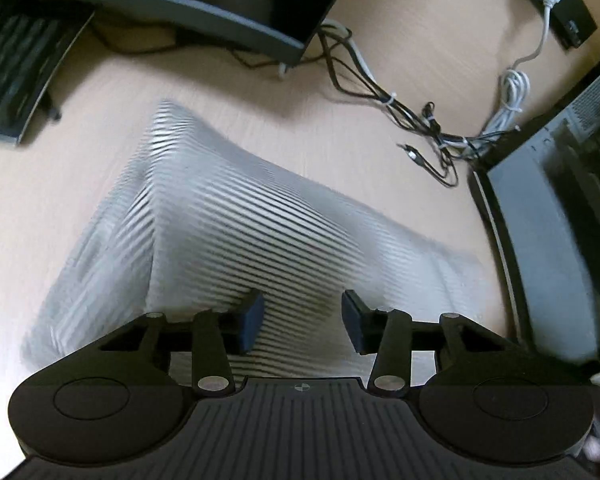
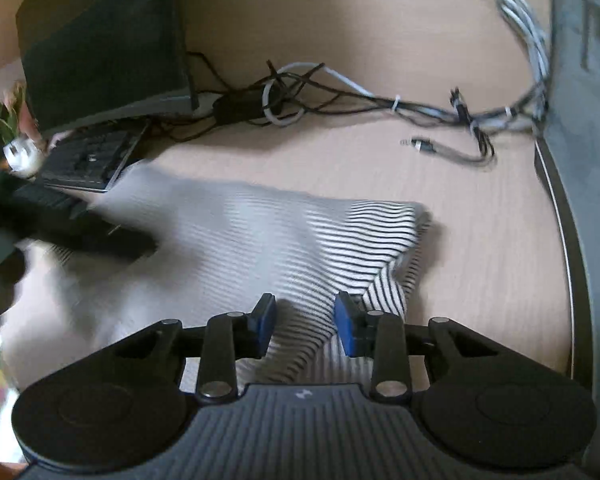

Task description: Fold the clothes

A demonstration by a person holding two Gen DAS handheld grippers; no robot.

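Left wrist view: left claw (image 1: 302,322) released, fingers apart above striped shirt (image 1: 228,232) lying on table (image 1: 320,136). Right wrist view: right claw (image 2: 305,324) also released over shirt's folded edge. Blurred cloth. Cables (image 2: 380,104) and keyboard (image 2: 88,156) well beyond.

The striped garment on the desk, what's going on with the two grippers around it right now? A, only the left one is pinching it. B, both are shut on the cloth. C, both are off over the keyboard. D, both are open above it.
D: in each wrist view the blue pads stand apart with the striped garment showing through the gap, for the left gripper and the right gripper alike.
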